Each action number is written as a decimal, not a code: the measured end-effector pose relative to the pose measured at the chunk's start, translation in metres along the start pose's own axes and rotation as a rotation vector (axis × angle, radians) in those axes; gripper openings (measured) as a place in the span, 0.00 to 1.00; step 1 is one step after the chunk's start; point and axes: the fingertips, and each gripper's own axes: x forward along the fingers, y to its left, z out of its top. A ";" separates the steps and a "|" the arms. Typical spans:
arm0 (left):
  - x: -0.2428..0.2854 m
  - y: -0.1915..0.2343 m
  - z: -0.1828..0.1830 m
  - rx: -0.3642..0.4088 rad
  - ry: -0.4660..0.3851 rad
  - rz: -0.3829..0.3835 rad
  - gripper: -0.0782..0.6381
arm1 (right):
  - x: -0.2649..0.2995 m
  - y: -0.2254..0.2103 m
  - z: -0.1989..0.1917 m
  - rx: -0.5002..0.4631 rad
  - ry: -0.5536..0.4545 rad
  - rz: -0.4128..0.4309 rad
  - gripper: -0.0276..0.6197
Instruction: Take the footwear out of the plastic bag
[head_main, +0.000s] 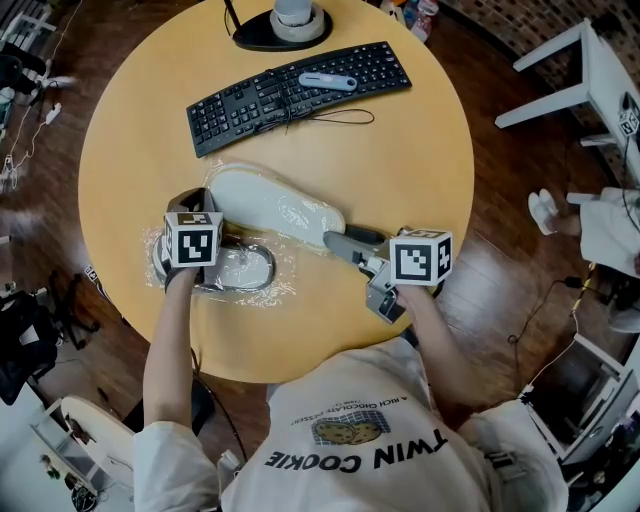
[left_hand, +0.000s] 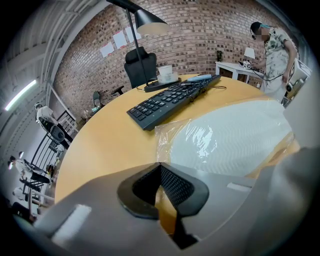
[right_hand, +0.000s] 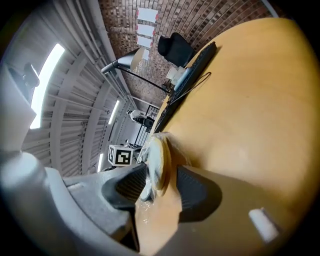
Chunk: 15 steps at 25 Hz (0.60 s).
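Mid-extraction: left gripper (left_hand: 160, 167) is sitting jaws-closed at the clear plastic bag (left_hand: 167, 137), right gripper (right_hand: 160, 186) is holding jaws open around the end of the white flat slipper (head_main: 270, 205), still bagged on the round wooden bench (head_main: 400, 150); next is needing a clamp and outward pull.

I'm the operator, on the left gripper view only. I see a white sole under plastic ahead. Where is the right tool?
Observer: The right tool is at the end of the slipper farthest from the keyboard.
Operator: Has it got hold?
Observer: No. The right gripper view shows its jaws apart, with the slipper's edge standing between them.
Operator: Is anything else wrapped up?
Observer: Yes. What looks like a second slipper, grey-rimmed, lies in the plastic bag beside the first.
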 end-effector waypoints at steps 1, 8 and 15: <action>0.000 0.000 0.000 -0.001 0.000 0.000 0.11 | 0.003 -0.001 -0.001 0.012 0.003 0.010 0.32; -0.001 0.001 0.001 -0.004 0.000 -0.002 0.11 | 0.012 0.000 -0.003 0.082 -0.031 0.085 0.19; 0.000 -0.001 0.001 0.000 -0.003 -0.001 0.11 | 0.007 0.005 0.001 0.090 -0.057 0.142 0.16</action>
